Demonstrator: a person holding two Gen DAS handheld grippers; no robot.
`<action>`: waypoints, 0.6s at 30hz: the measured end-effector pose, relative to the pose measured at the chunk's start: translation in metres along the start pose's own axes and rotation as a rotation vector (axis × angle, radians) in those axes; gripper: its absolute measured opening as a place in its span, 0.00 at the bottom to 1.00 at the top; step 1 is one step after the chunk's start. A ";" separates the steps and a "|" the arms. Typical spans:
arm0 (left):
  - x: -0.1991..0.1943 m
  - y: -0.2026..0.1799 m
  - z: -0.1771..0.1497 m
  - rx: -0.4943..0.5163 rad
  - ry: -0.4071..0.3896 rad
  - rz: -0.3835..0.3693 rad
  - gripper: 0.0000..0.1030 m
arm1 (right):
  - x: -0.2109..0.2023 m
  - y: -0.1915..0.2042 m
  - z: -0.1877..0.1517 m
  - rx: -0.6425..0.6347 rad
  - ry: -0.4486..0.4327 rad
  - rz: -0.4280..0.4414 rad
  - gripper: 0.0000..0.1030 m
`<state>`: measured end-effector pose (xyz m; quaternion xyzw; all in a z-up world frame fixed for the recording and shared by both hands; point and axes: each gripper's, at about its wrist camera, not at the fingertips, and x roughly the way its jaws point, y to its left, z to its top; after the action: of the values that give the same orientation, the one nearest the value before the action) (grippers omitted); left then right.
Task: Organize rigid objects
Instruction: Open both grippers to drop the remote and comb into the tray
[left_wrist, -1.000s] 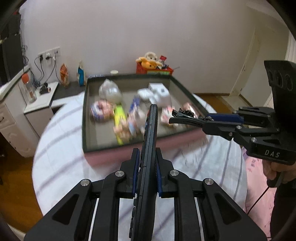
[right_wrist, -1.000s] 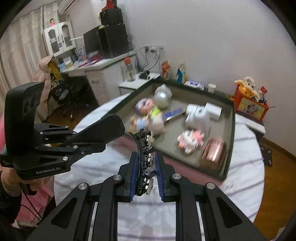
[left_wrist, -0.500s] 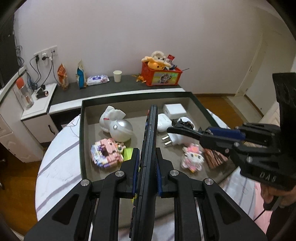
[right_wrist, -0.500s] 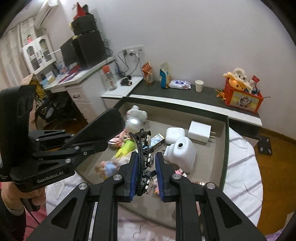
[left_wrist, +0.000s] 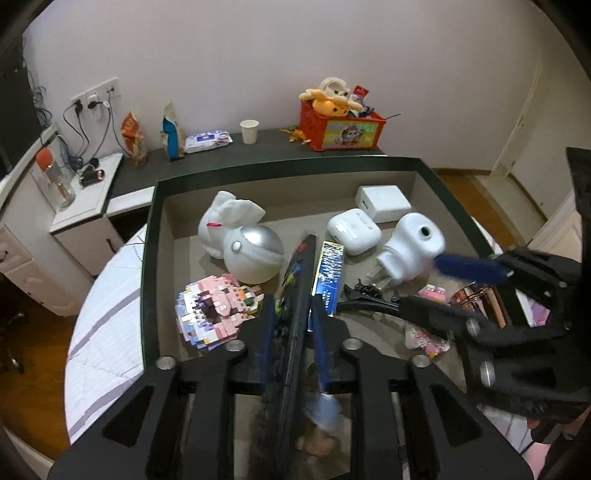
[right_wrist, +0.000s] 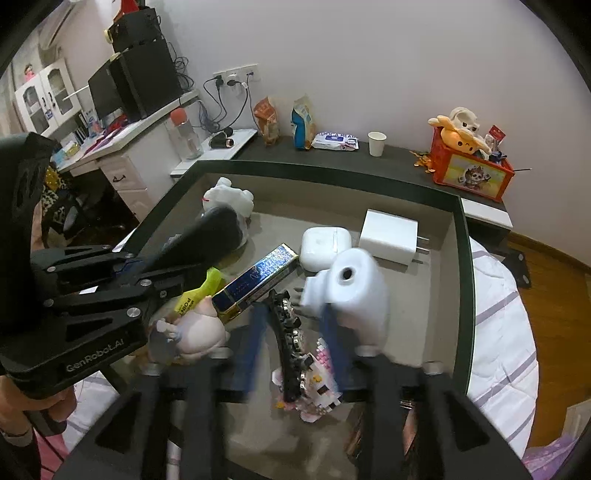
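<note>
Both your grippers sit over the tray (left_wrist: 151, 258), jaws just opening (release, presumably): left gripper (left_wrist: 293, 314) slightly parted beside the remote (left_wrist: 295, 295), right gripper (right_wrist: 295, 325) wider around the hair clip (right_wrist: 288, 332), freed over the near floor.

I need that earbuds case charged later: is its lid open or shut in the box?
Shut. The white earbuds case lies flat in the box beside the white charger, its lid seam closed with no gap showing.
</note>
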<state>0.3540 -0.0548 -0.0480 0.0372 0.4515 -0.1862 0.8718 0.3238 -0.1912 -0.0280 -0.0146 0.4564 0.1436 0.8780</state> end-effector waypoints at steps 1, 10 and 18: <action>-0.001 0.000 0.000 -0.006 -0.002 0.005 0.46 | -0.002 0.001 0.000 -0.001 -0.007 -0.007 0.71; -0.044 0.020 -0.007 -0.119 -0.086 0.056 1.00 | -0.036 -0.011 -0.001 0.086 -0.068 0.002 1.00; -0.112 0.011 -0.037 -0.144 -0.159 0.131 1.00 | -0.086 -0.015 -0.019 0.228 -0.150 0.095 1.00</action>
<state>0.2711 -0.0040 0.0188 -0.0112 0.3898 -0.0984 0.9156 0.2659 -0.2290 0.0286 0.1177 0.4029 0.1329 0.8979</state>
